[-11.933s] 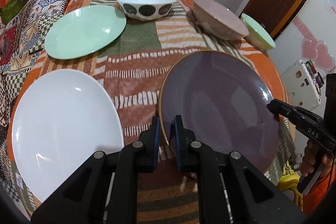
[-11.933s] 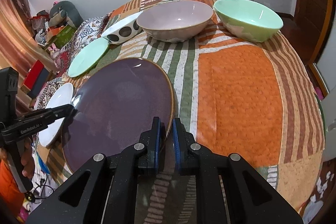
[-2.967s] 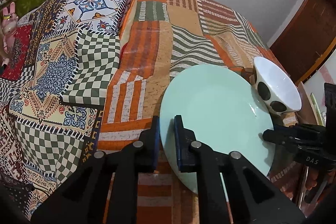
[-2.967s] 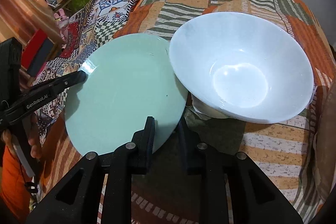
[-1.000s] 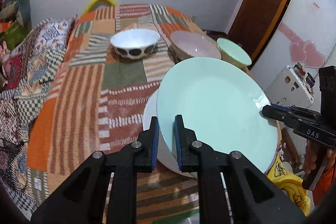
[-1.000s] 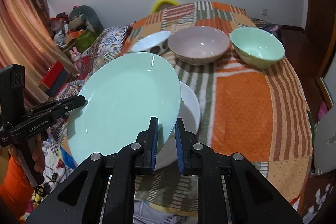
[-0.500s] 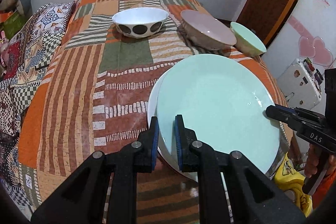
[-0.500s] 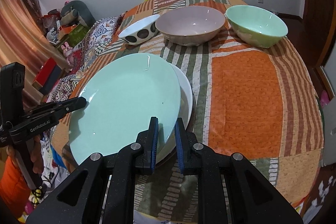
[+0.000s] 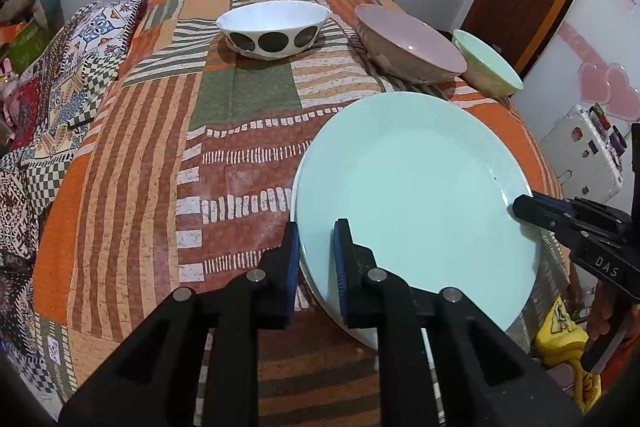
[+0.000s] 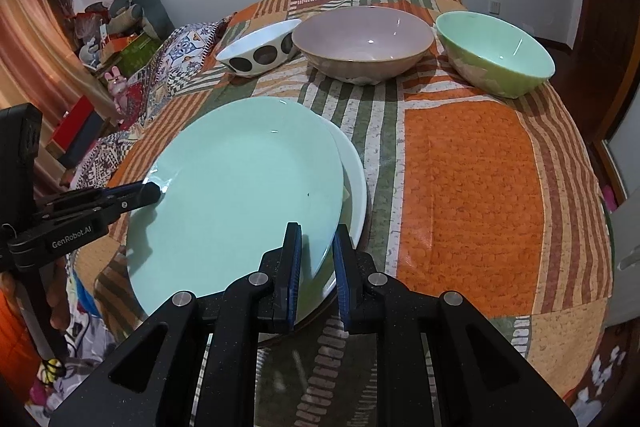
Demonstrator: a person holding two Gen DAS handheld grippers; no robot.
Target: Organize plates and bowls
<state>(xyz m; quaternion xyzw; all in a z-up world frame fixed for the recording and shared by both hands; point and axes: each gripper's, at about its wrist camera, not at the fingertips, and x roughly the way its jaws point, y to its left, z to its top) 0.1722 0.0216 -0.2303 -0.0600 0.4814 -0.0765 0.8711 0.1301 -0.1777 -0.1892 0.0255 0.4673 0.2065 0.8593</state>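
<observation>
A mint green plate point(image 9: 412, 187) lies tilted just over a white plate point(image 10: 354, 167), whose rim shows at its right side. My left gripper point(image 9: 316, 227) is shut on the green plate's near-left rim. In the right wrist view its tip point(image 10: 152, 191) pinches the plate's left edge. My right gripper point(image 10: 316, 231) is shut on the opposite rim and shows in the left wrist view point(image 9: 520, 207) at the plate's right edge. Whether the green plate rests on the white one I cannot tell.
At the far side of the patchwork tablecloth point(image 9: 240, 99) stand a white bowl with dark dots point(image 9: 274, 27), a pink bowl point(image 10: 364, 39) and a green bowl point(image 10: 494, 51). The table edge runs close beneath both grippers. A patterned cushion point(image 9: 80, 39) lies at the left.
Both grippers have come down with the green plate, which now sits lower and closer over the white plate. The bowls have not moved.
</observation>
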